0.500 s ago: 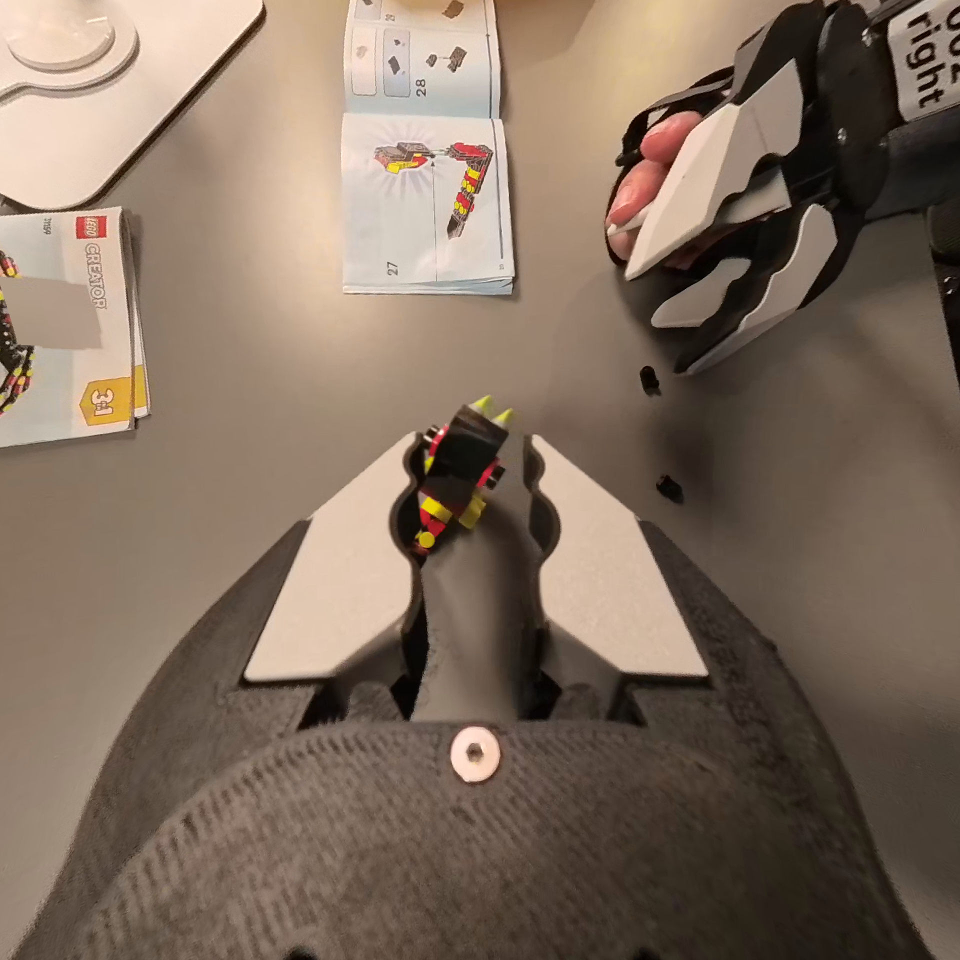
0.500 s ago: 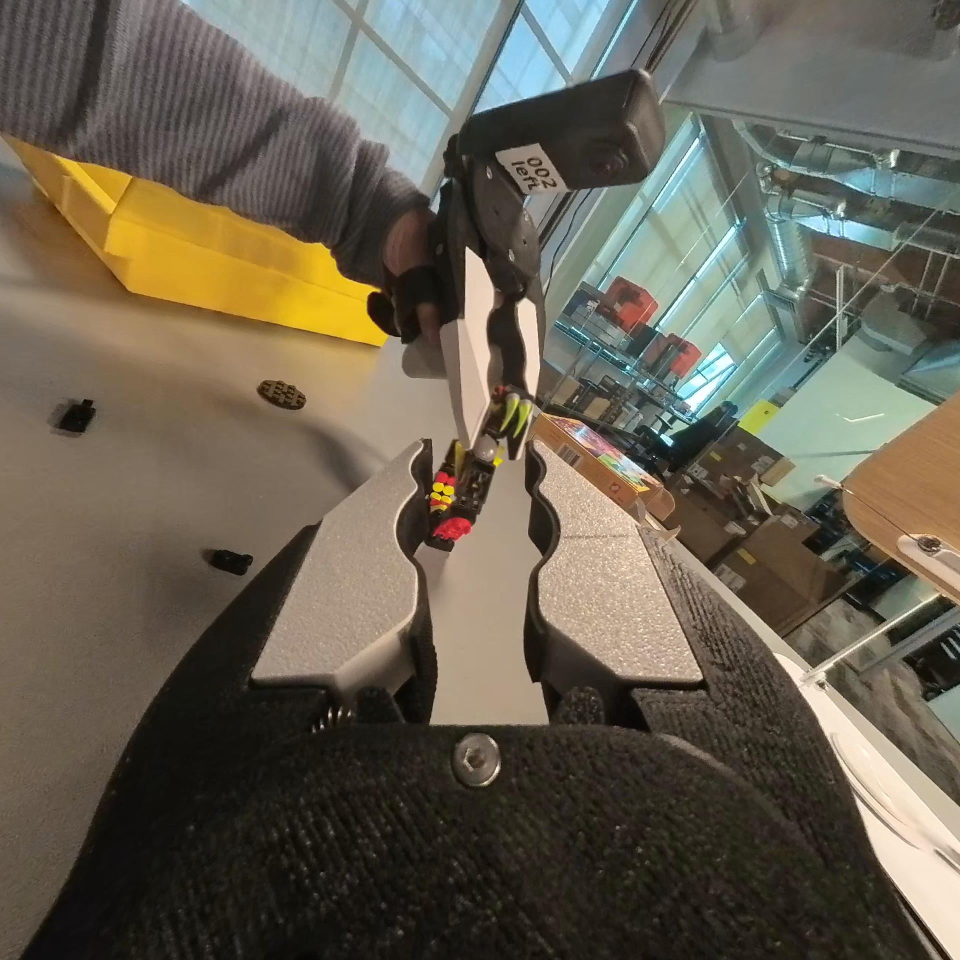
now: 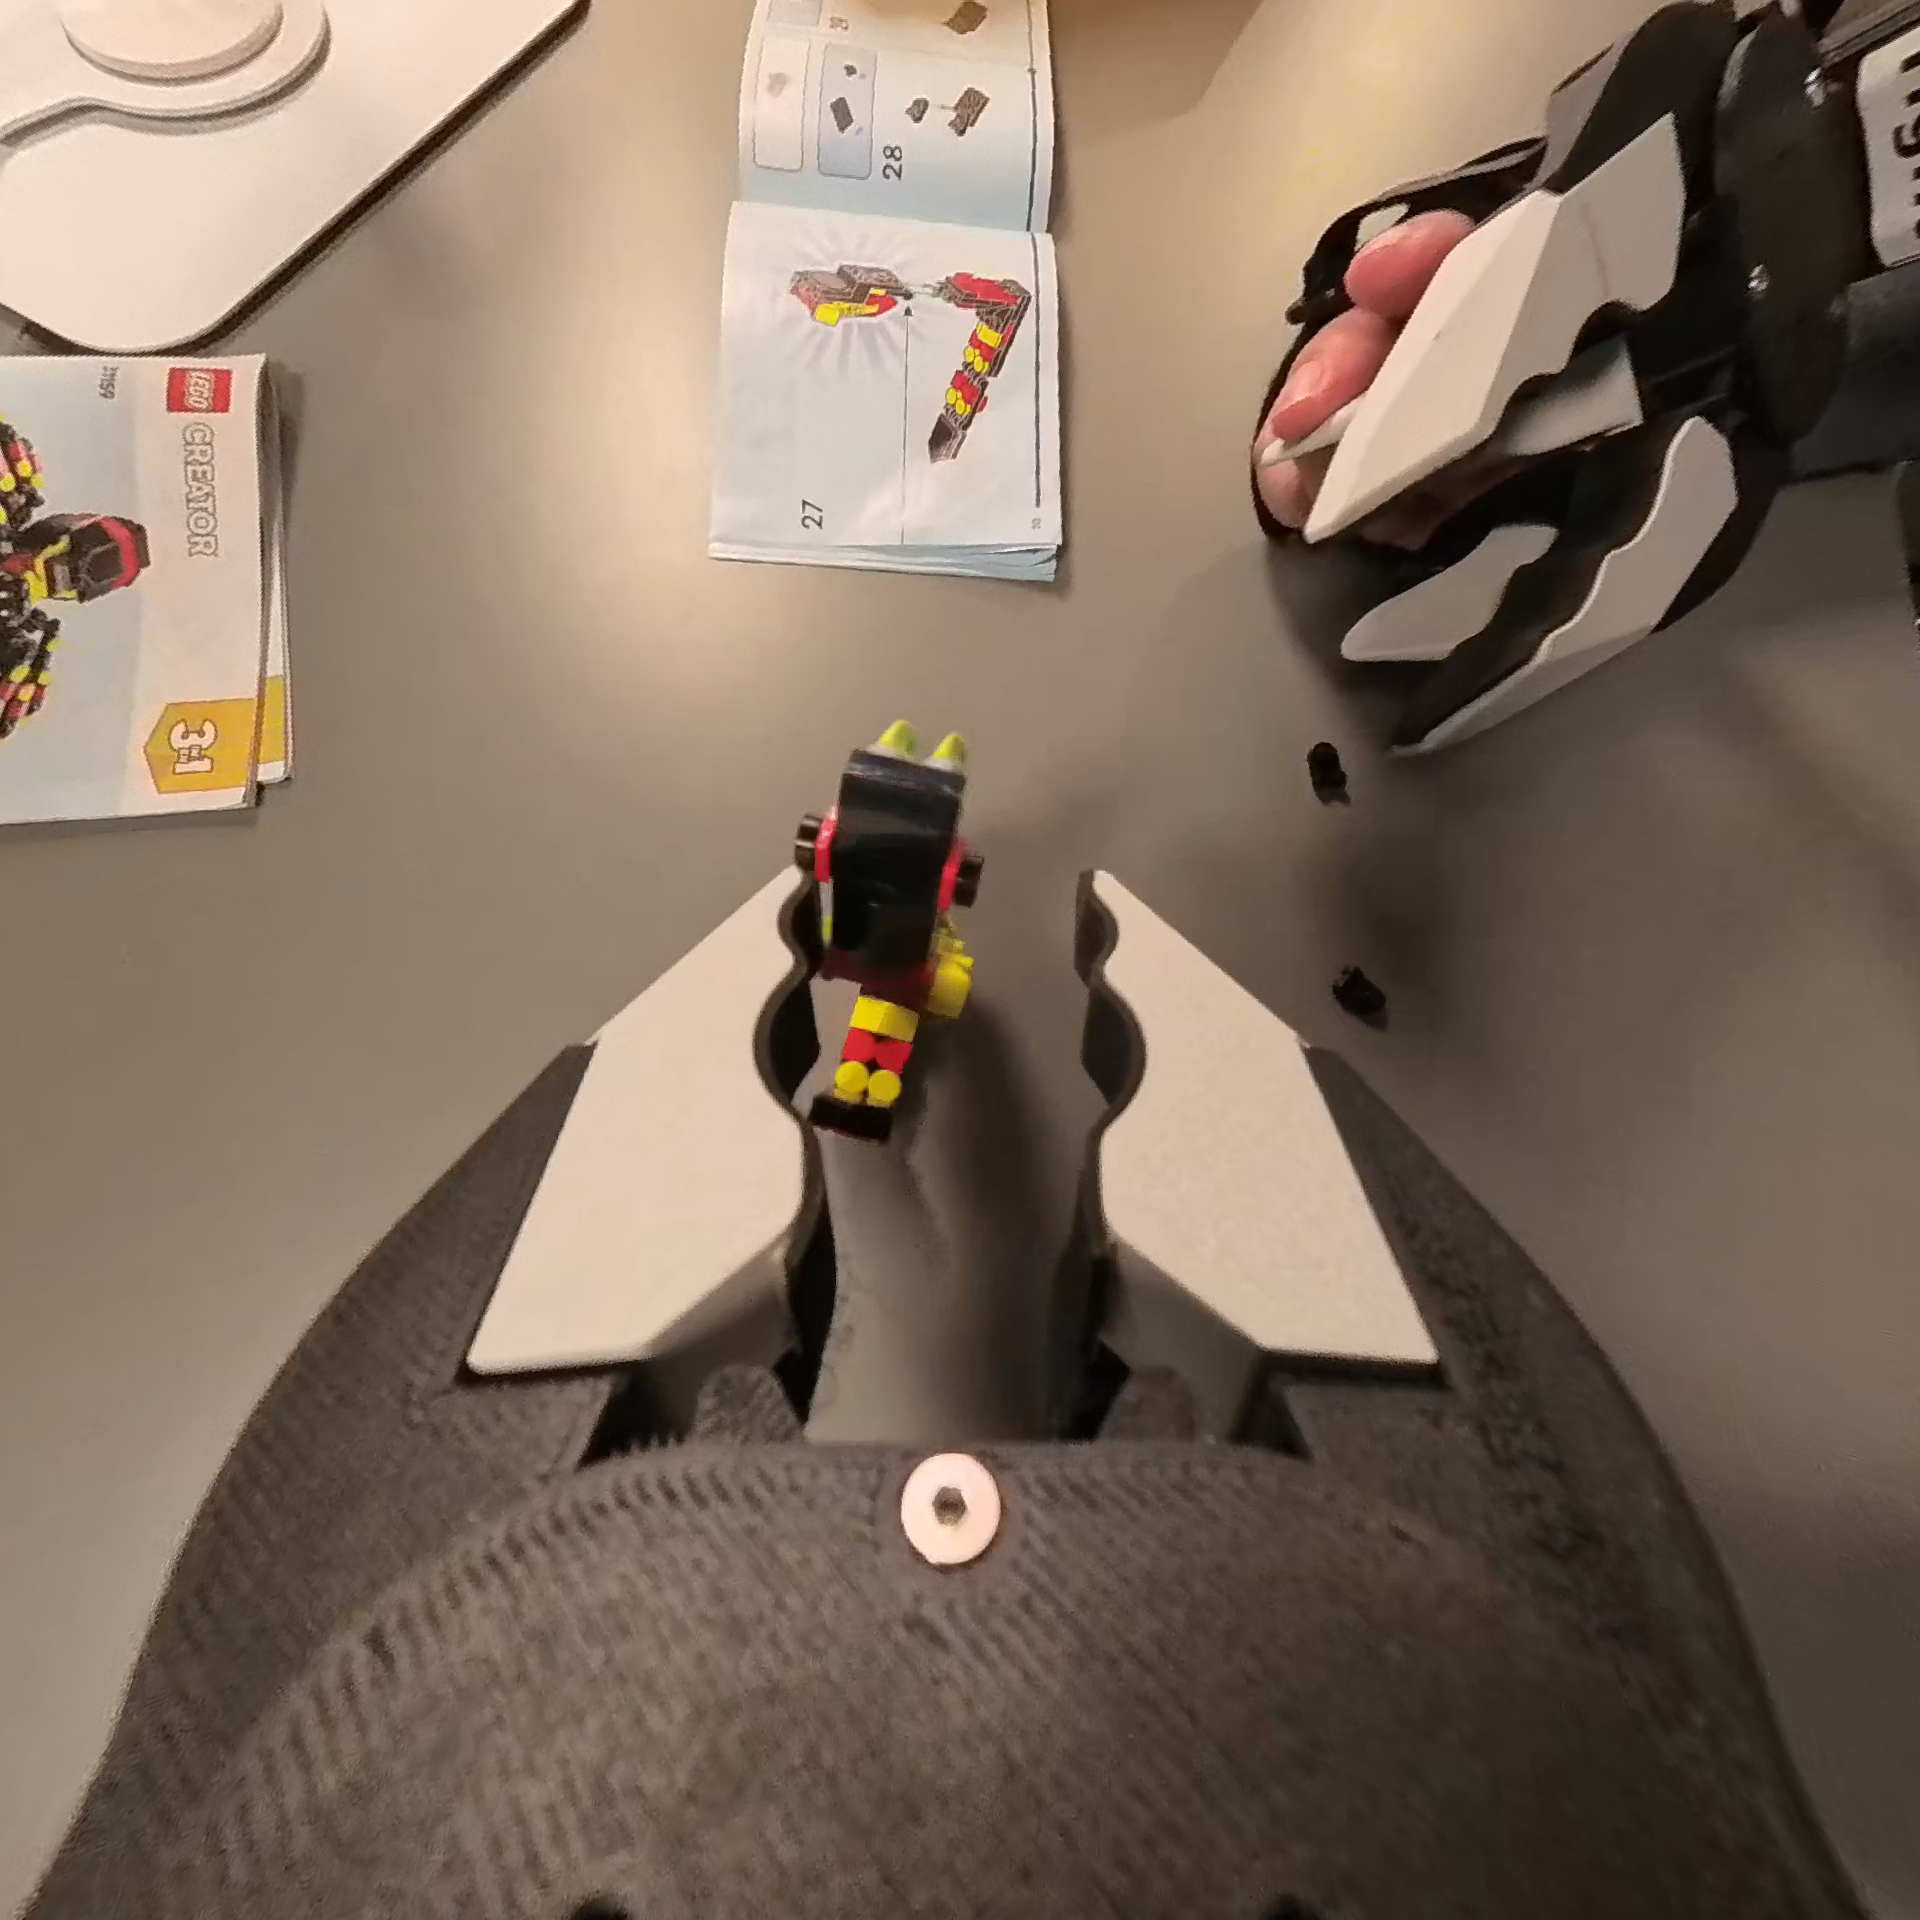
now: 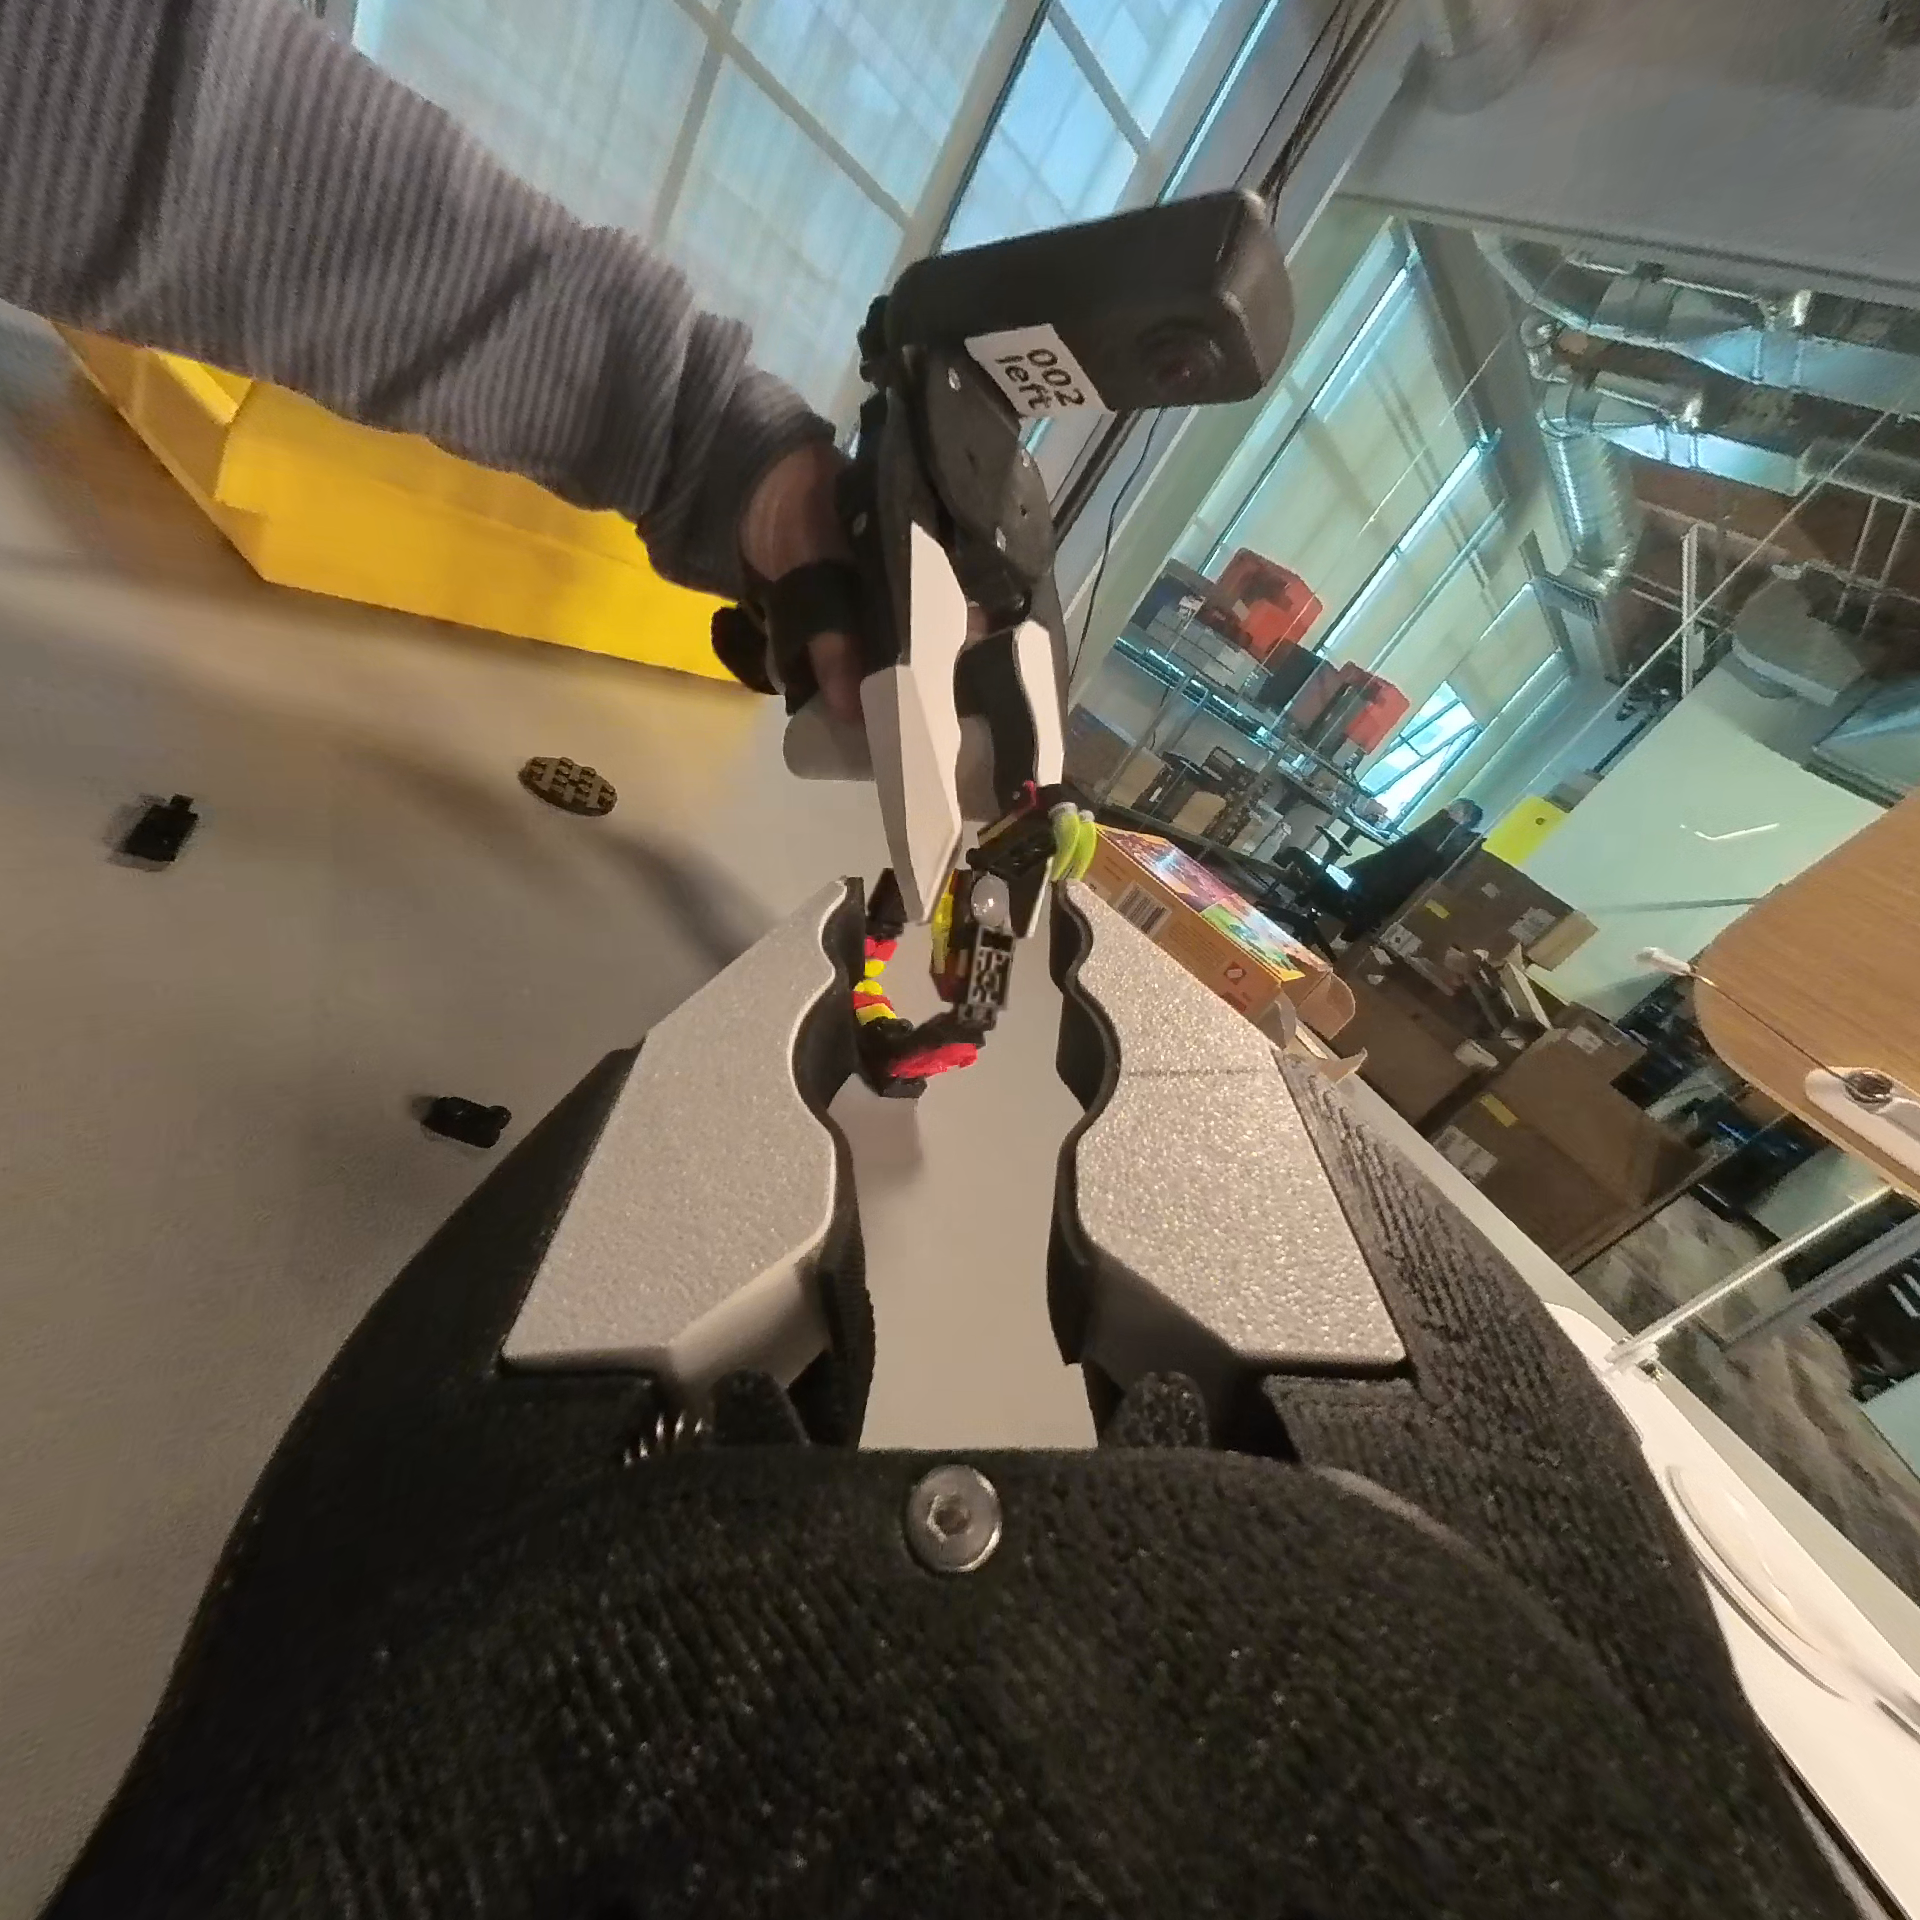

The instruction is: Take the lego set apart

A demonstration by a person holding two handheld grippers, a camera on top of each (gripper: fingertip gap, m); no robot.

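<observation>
Both grippers, left [image 3: 940,894] and right [image 4: 956,914], are hovering with fingers apart, the black-red-yellow lego model [image 3: 888,935] leaning against the left one's finger above the grey table [image 3: 520,727].

On the worktop [image 3: 520,727] I can make out print on two booklets: the closed booklet [image 3: 135,582] at the left carries a red brand logo, a title word and a yellow badge, and the open booklet [image 3: 894,384] farther off shows step numbers on its pages. A white sticker [image 4: 1034,371] with black characters sits on the left gripper [image 4: 977,883]. The right gripper [image 3: 1340,592] bears a like label [image 3: 1891,156], cut by the frame edge, and a colourful box [image 4: 1195,914] shows a barcode.
</observation>
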